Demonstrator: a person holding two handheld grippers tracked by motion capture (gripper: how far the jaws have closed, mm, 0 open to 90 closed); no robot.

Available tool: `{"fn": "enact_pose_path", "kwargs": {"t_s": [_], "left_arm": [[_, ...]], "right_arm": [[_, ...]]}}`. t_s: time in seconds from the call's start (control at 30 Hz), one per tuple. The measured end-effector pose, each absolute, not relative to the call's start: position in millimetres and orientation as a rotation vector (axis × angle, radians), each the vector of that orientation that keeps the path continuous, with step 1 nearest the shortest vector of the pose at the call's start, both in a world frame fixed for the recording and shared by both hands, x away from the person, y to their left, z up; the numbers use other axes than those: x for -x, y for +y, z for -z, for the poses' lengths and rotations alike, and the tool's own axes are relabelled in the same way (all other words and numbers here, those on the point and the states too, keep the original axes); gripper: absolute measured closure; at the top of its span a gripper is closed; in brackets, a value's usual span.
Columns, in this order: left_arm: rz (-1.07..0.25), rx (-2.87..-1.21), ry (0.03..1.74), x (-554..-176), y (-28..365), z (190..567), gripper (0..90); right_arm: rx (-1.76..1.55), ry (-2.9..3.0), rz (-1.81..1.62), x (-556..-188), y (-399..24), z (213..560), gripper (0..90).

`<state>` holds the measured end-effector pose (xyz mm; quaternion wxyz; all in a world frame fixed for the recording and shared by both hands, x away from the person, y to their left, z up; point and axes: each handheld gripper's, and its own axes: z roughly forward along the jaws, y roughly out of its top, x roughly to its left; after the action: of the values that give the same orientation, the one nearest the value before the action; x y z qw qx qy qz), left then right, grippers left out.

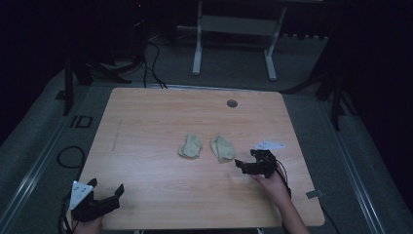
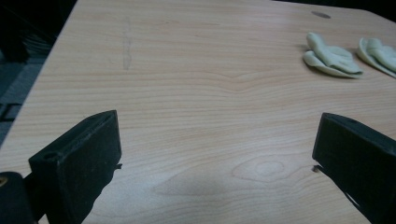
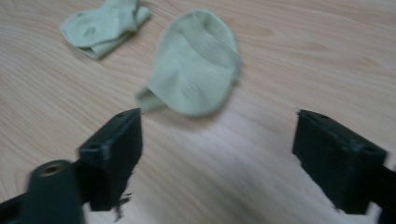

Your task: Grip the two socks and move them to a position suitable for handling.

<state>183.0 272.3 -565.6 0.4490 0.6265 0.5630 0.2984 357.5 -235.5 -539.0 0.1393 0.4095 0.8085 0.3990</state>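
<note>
Inspection of the work surface: a wooden table (image 1: 160, 195) with pale, visible grain, rounded corners and a small round grey grommet (image 1: 232, 103) near its far edge. A faint straight scuff mark (image 1: 116, 135) runs along the left part of the top.

2 pale green socks lie near the middle of the table, side by side but apart. The left sock (image 1: 190, 146) is folded over on itself into a lumpy bundle. The right sock (image 1: 222, 148) lies flatter, with a rounded end and a ribbed knit band visible in the right gripper view (image 3: 196, 65); one edge is turned up slightly. Both look soft and matte.

The right gripper (image 1: 246, 165) sits just beside the right sock, on its near right side, jaws spread wide with nothing between them; the pads touch no fabric. Bare wood lies between the jaws and the sock, with no obstruction. A white plate (image 1: 269, 145) shows just behind this gripper.

The left gripper (image 1: 105, 187) rests at the near left corner, well apart from both socks, jaws released and empty, over bare wood.

Around the table: grey floor covering, a coiled black cable (image 1: 69, 157) at left, and a white metal frame (image 1: 234, 44) beyond the far edge. The surroundings are dark.
</note>
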Motion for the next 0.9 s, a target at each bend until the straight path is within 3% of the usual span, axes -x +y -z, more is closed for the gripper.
{"fn": "enact_pose_path", "kwargs": {"t_s": [0.1, 0.17, 0.27, 0.77, 0.9], "left_arm": [[-0.742, -1.559, 1.385, -183.2, 270.8, 566.0, 1.4], [-0.731, -1.559, 1.385, -184.0, 270.9, 567.0, 1.4], [-0.724, -1.563, 1.384, -184.8, 271.3, 568.0, 1.4], [-0.719, -1.591, 1.366, -187.2, 271.3, 572.6, 1.4], [-0.716, -1.577, 1.374, -186.8, 272.8, 572.9, 1.4]], "right_arm": [[-1.146, 2.358, -1.125, -368.0, -219.6, 539.1, 23.4], [-1.138, 2.354, -1.105, -373.8, -209.4, 538.9, 32.1], [-1.135, 2.353, -1.102, -383.1, -197.4, 538.5, 37.2], [-1.138, 2.365, -0.93, -418.3, -153.9, 558.8, 36.8], [-1.09, 2.341, -0.914, -412.5, -150.2, 561.9, 43.2]]}}
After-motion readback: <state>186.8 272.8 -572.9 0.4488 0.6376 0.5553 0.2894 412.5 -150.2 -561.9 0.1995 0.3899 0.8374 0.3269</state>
